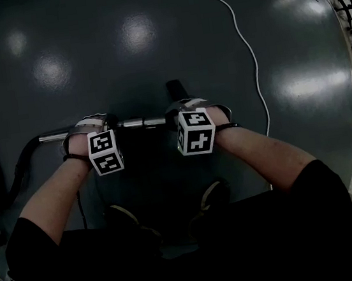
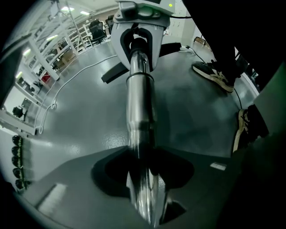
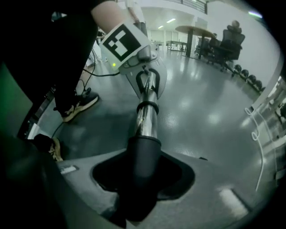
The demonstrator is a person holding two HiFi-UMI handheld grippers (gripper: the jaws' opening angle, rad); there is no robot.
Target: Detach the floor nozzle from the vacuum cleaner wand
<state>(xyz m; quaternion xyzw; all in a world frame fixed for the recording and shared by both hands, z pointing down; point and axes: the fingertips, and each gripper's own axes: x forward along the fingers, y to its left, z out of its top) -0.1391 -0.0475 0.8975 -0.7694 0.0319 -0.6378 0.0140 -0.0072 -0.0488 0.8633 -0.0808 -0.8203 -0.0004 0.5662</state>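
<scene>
Where the head view looks steeply down, the left gripper (image 1: pixel 92 127) and the right gripper (image 1: pixel 188 108) sit side by side on a shiny chrome vacuum wand (image 1: pixel 136 123), which is held level above the glossy dark grey floor (image 1: pixel 149 37). The black plastic floor nozzle (image 1: pixel 174 90) shows just beyond the right gripper, a black hose (image 1: pixel 26 153) curves off the wand's left end, and a thin white cable (image 1: pixel 246 50) trails across the floor, well apart from both.

In the left gripper view, the fingers (image 2: pixel 67 188) are clenched on the chrome tube, which runs up to the right gripper at the top.

In the right gripper view, its fingers (image 3: pixel 214 188) grasp the nozzle's black neck, which is seated on the wand's end, and the left gripper clamps the tube farther along.
</scene>
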